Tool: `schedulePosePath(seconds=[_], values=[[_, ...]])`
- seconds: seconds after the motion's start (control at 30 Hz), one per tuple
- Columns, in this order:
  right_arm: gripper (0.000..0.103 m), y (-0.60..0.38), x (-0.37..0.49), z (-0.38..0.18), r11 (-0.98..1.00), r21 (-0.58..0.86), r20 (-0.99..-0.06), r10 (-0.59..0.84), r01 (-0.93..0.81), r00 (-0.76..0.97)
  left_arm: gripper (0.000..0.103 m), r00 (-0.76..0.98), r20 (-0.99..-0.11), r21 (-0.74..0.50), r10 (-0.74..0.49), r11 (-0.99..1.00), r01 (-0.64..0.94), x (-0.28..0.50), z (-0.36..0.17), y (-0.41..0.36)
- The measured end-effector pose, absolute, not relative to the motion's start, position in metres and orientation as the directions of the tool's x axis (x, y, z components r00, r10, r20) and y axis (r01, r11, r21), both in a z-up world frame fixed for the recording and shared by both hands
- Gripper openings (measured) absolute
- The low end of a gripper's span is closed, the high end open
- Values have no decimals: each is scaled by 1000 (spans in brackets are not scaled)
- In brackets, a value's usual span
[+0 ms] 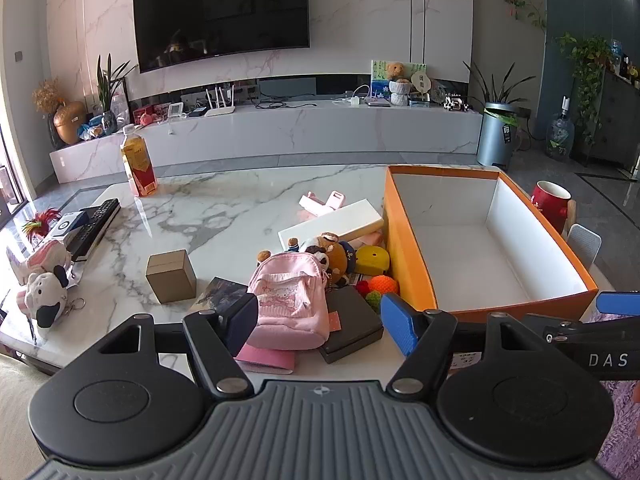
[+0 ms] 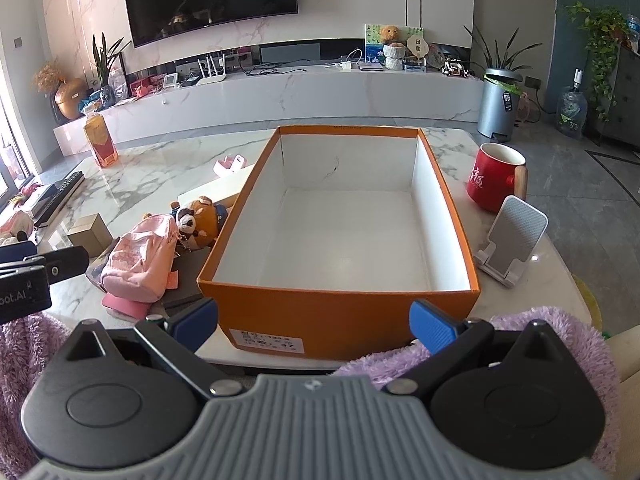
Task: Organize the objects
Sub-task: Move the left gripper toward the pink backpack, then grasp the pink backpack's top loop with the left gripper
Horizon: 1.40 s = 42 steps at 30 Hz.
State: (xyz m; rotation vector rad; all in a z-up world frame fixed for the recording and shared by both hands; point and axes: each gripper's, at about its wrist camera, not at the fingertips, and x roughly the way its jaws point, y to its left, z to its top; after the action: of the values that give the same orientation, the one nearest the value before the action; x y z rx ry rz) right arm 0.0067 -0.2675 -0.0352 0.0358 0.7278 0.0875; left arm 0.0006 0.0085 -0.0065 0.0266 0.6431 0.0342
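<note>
An empty orange box [image 1: 404,248] with a white inside stands on the marble table [image 1: 208,216]; it fills the middle of the right wrist view [image 2: 320,316]. A pile lies to its left: a pink mini backpack [image 1: 290,300], a brown plush bear [image 1: 332,254], a dark case [image 1: 352,326], a yellow item [image 1: 372,260], knitted balls [image 1: 382,286] and a white flat box [image 1: 332,226]. My left gripper [image 1: 320,324] is open and empty, just in front of the backpack. My right gripper [image 2: 314,322] is open and empty before the box's near wall.
A small tan cube box [image 1: 171,276], remote controls [image 1: 94,226], plush toys [image 1: 44,296] and a drink bottle [image 1: 138,164] lie on the table's left. A red mug [image 2: 496,178] and a white phone stand [image 2: 512,240] stand right of the box. Purple fleece [image 2: 560,332] lies at the near edge.
</note>
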Motion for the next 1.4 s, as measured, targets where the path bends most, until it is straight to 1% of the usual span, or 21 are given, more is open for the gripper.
schedulePosePath(seconds=[0.43,0.6,0.67,0.73,0.8,0.83,0.87,0.9,0.93,1.07,1.13,1.17,1.2,1.23,1.27,1.3,1.37,1.4], values=[[102,-261,11,-40,994,69,-669,111,-87,735,80,786,-617,30,31,999,-16,4,-13,16],[101,-257,16,-42,990,86,-662,141,-112,736,73,776,-631,29,16,1000,3,11,-17,29],[96,-254,21,-42,988,89,-655,156,-129,739,65,771,-636,16,4,1000,8,15,-19,37],[82,-248,28,-40,984,84,-649,172,-155,741,53,766,-642,-2,-18,1000,22,20,-21,45],[76,-240,36,-37,978,76,-644,196,-193,740,46,759,-649,-32,-50,999,38,25,-22,54],[74,-235,40,-35,974,72,-638,211,-216,741,41,755,-653,-44,-63,998,44,29,-23,58],[73,-230,44,-33,969,65,-631,225,-239,743,38,752,-656,-45,-64,998,45,31,-24,62],[67,-224,47,-31,963,57,-625,239,-262,743,33,749,-660,-40,-60,998,44,34,-24,65],[62,-217,54,-29,954,50,-623,260,-294,738,32,746,-664,-35,-56,998,44,38,-26,67],[51,-191,79,-29,913,78,-642,353,-400,681,30,727,-683,-57,-76,997,51,54,-33,79],[39,-175,92,-33,895,88,-658,383,-438,648,30,713,-696,-74,-86,996,48,66,-37,87],[35,-169,99,-36,887,88,-668,390,-453,634,30,705,-703,-82,-91,996,47,70,-40,90],[28,-162,105,-39,880,87,-677,396,-466,621,30,694,-713,-95,-100,994,46,76,-43,93],[25,-156,113,-43,874,88,-687,400,-477,606,30,681,-723,-112,-111,993,44,82,-46,97],[25,-151,119,-47,871,94,-697,403,-482,593,30,671,-731,-130,-122,991,38,88,-50,101],[24,-146,126,-50,869,101,-705,406,-484,582,33,660,-740,-146,-131,989,32,93,-54,104],[24,-139,139,-59,864,119,-724,412,-489,553,39,638,-756,-178,-147,984,16,104,-62,111],[24,-135,146,-64,863,125,-735,412,-489,538,44,628,-762,-193,-159,981,13,110,-66,114]])
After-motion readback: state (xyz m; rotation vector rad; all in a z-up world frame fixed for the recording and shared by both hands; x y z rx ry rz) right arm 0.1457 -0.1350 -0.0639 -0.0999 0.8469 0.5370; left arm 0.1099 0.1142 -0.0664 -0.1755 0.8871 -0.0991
